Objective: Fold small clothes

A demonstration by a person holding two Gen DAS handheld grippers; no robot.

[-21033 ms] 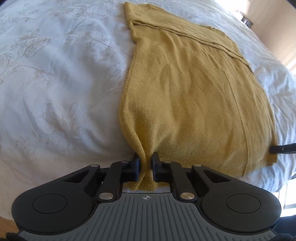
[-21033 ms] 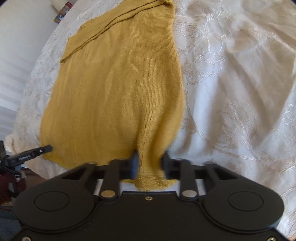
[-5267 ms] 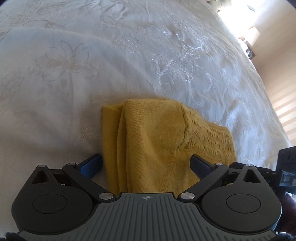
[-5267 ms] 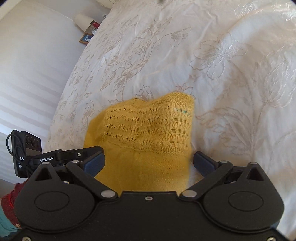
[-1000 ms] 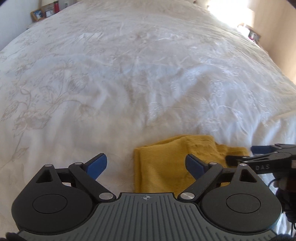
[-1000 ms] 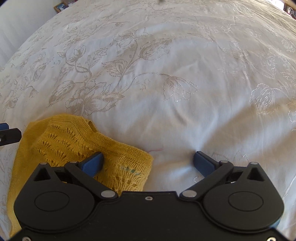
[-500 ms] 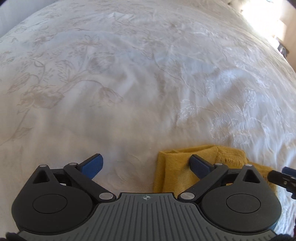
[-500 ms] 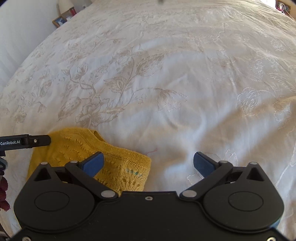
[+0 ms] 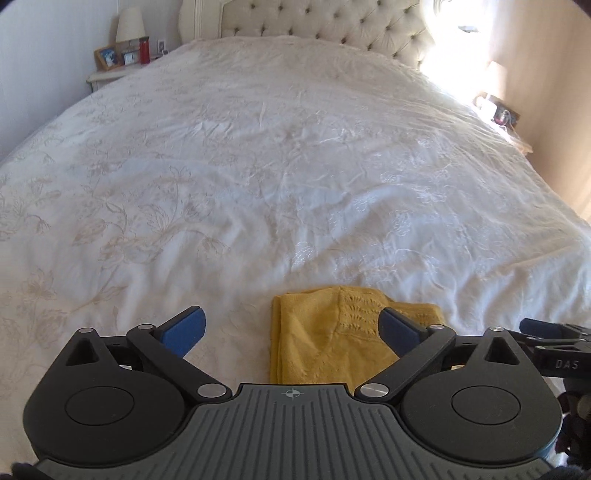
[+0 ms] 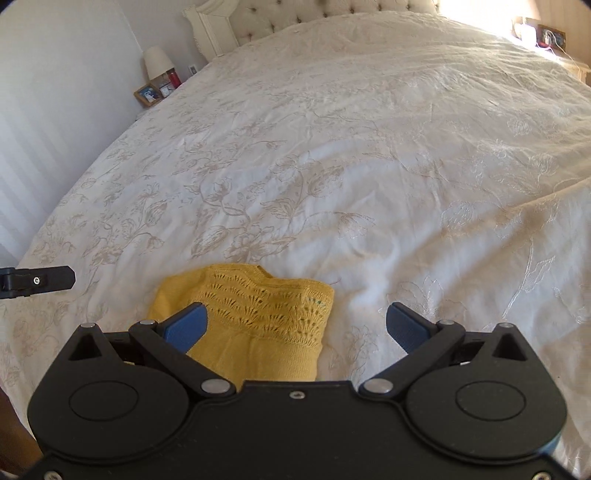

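Bed [image 9: 295, 166] w/ white floral-embroidered bedspread fills both views, tufted headboard [image 9: 321, 26] at far end. Nightstand [image 9: 110, 74] far L of the left claw, carrying lamp, photo frame, red bottle.

Yellow knit garment [image 9: 325, 343] lies on the bedspread near the bed's close edge, folded into a small compact rectangle, several layers stacked. Top layer shows a lacy openwork band at the far end, plain knit closer in; layered folded edges visible along its L side in left wrist view. In right wrist view the same garment [image 10: 258, 321] sits below and L of centre of the right claw, lace band facing away.

Left claw [image 9: 291, 328]: jaws spread wide apart, nothing btwn the pads, nothing held. Garment sits below it, toward its R finger; the blue R pad overlaps the garment in view, but contact can't be told. L pad over bare bedspread.

Right claw [image 10: 295, 325]: jaws also wide apart, holding nothing. L pad overlaps garment's edge in view, R pad over bare bedspread. Each claw's tip shows at the other view's edge.
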